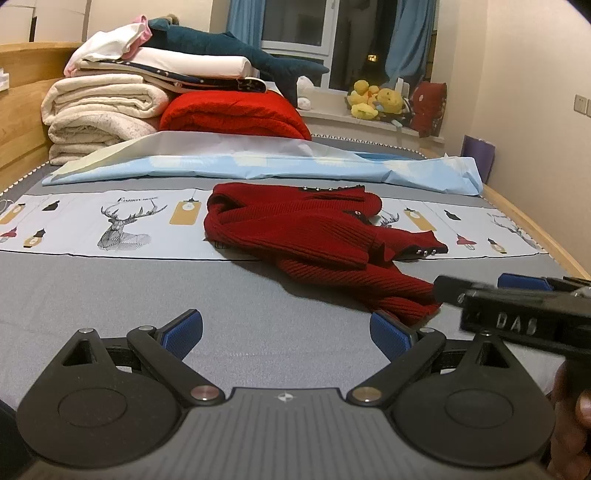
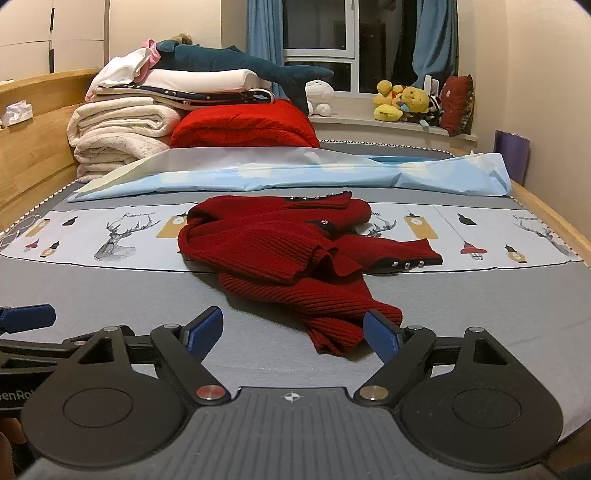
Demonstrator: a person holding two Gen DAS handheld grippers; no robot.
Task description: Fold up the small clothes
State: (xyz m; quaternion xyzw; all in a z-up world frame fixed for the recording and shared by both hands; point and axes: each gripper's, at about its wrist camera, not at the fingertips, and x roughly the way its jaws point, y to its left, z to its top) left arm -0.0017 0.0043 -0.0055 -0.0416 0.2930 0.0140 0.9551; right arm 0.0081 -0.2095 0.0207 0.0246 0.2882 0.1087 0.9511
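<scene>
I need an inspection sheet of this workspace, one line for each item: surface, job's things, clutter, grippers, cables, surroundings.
Surface: grey bed sheet with a printed strip of deer and lamps across it.
Job's things: one dark red knit sweater, crumpled and unfolded, lying partly on the printed strip; its near end lies between the right gripper's fingers.
Clutter: light blue sheet bunched behind the sweater; stack of folded blankets; red quilt; shark plush on top.
Grippers: left gripper open, holding nothing; right gripper open, pads not pressing the sweater.
Cables: nothing seen.
Surroundings: wooden bed frame, window with blue curtains, yellow plush toys on the sill.
</scene>
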